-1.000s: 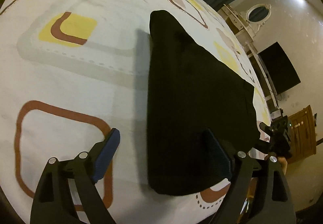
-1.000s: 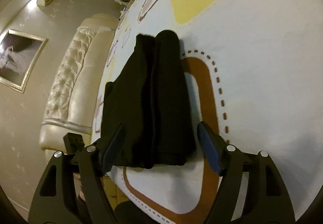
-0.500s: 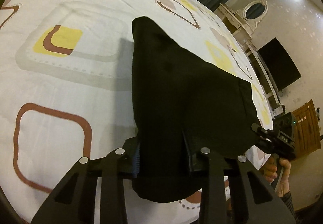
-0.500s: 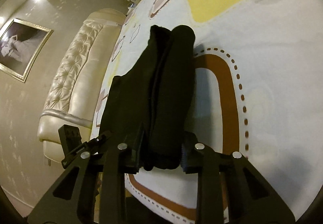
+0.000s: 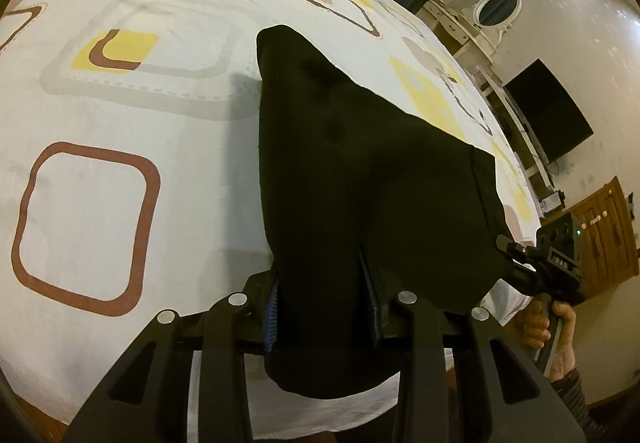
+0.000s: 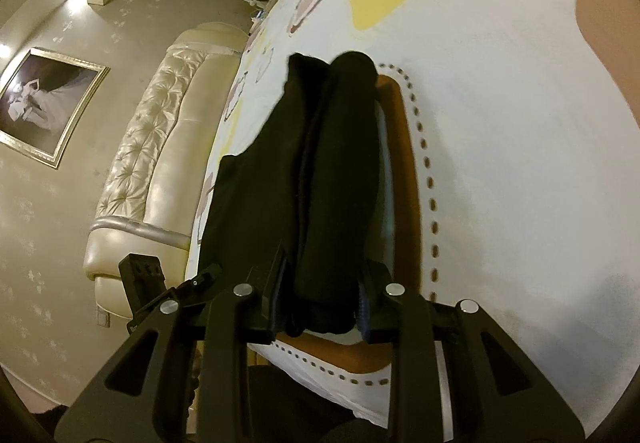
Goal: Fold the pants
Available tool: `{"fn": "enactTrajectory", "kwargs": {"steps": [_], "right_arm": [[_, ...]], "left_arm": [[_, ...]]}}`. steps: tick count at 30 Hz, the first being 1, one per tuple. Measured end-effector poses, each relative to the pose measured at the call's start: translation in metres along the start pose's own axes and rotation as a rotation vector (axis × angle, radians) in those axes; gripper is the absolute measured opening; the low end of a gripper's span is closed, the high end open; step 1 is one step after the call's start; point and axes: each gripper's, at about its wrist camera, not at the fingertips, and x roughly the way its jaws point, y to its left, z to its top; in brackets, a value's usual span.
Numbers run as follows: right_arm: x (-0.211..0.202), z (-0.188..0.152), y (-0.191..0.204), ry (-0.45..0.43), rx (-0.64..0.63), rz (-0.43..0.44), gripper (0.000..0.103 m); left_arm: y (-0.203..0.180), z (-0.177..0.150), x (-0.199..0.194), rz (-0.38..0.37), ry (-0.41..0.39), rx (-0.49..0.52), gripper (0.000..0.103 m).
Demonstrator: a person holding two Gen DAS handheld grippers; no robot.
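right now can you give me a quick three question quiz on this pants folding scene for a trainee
1. True or false: the left claw is shut on the black pants.
2. What does the right claw grip? A) a yellow towel B) the black pants C) nothing
3. Fill in: the pants lie on a patterned ____.

Key:
1. True; both pads press the cloth.
2. B; the right wrist view shows the pants bunched between its pads.
3. Bedsheet, white with brown and yellow squares.

- The left gripper (image 5: 322,307) angles downward, its pads clamped on black cloth.
- The right gripper (image 6: 320,307) is likewise clamped on cloth, gripped by a hand (image 5: 550,327).
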Motion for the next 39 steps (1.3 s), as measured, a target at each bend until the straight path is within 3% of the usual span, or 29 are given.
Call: {"fn": "enactTrajectory", "kwargs": {"steps": [6, 15, 21, 28, 35, 39], "right_arm": [[0.006, -0.003, -0.021, -0.002, 0.041, 0.04, 0.027], [0.007, -0.004, -0.018, -0.012, 0.047, 0.055, 0.028], [0.005, -0.005, -0.023, -0.012, 0.071, 0.071, 0.03], [-0.001, -0.007, -0.029, -0.016, 0.109, 0.099, 0.036], [-0.015, -0.011, -0.032, -0.014, 0.108, 0.078, 0.039], [-0.021, -0.015, -0.022, -0.009, 0.065, 0.011, 0.043]], "left_arm": [[0.001, -0.003, 0.005, 0.001, -0.016, 0.017, 0.036], [0.001, -0.008, 0.0, -0.006, -0.022, 0.016, 0.038], [0.002, -0.01, -0.001, 0.003, -0.027, 0.017, 0.048], [-0.003, -0.015, -0.006, 0.123, -0.07, 0.054, 0.077], [-0.008, -0.016, -0.012, 0.187, -0.085, 0.086, 0.078], [-0.018, -0.017, -0.018, 0.259, -0.116, 0.156, 0.078]]}}
